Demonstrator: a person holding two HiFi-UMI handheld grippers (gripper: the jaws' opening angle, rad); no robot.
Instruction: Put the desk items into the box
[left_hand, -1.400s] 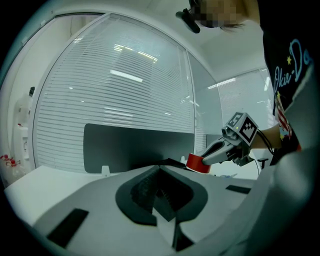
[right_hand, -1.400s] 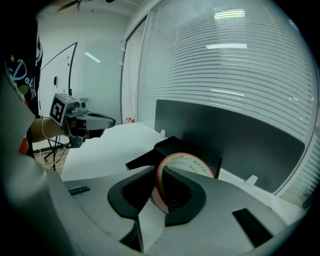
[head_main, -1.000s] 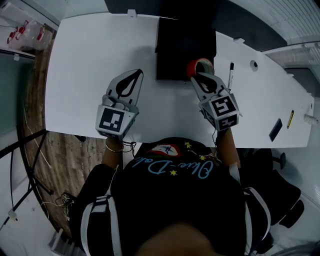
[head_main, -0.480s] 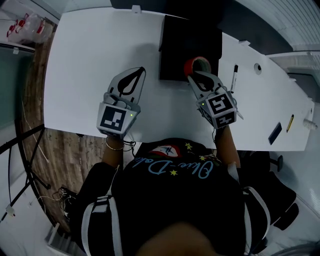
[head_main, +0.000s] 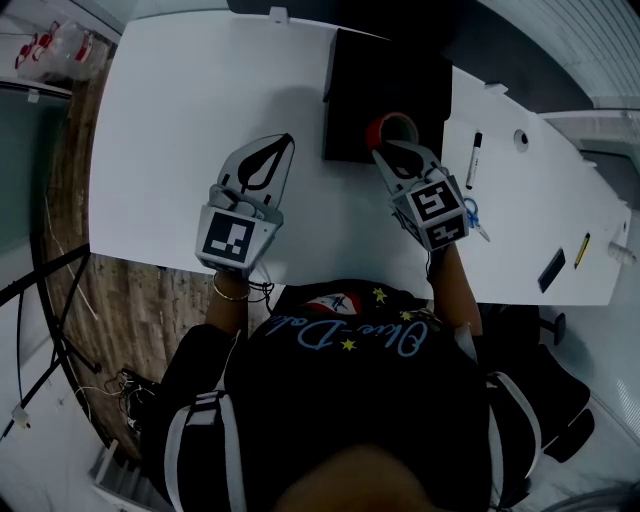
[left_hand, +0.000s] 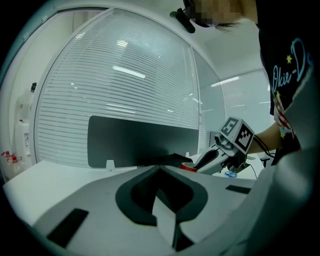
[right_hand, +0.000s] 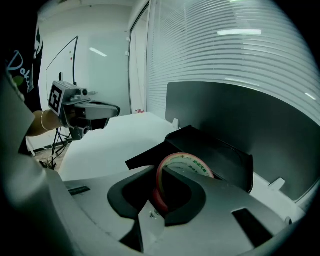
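Jaws of R gripper (right_hand: 159, 202) are partly closed on the red tape roll (right_hand: 180, 165). They hold it upright over the black box (head_main: 372, 75), upper centre, probably to drop it in. L gripper (left_hand: 161, 197) jaws are together, empty, waiting above desk (head_main: 170, 110), centre-left. Vs. earlier frame, tape is further over box.

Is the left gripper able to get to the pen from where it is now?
Probably not easily. The pen lies beyond the right gripper, which holds the tape roll at the box. The left gripper would have to cross over it.
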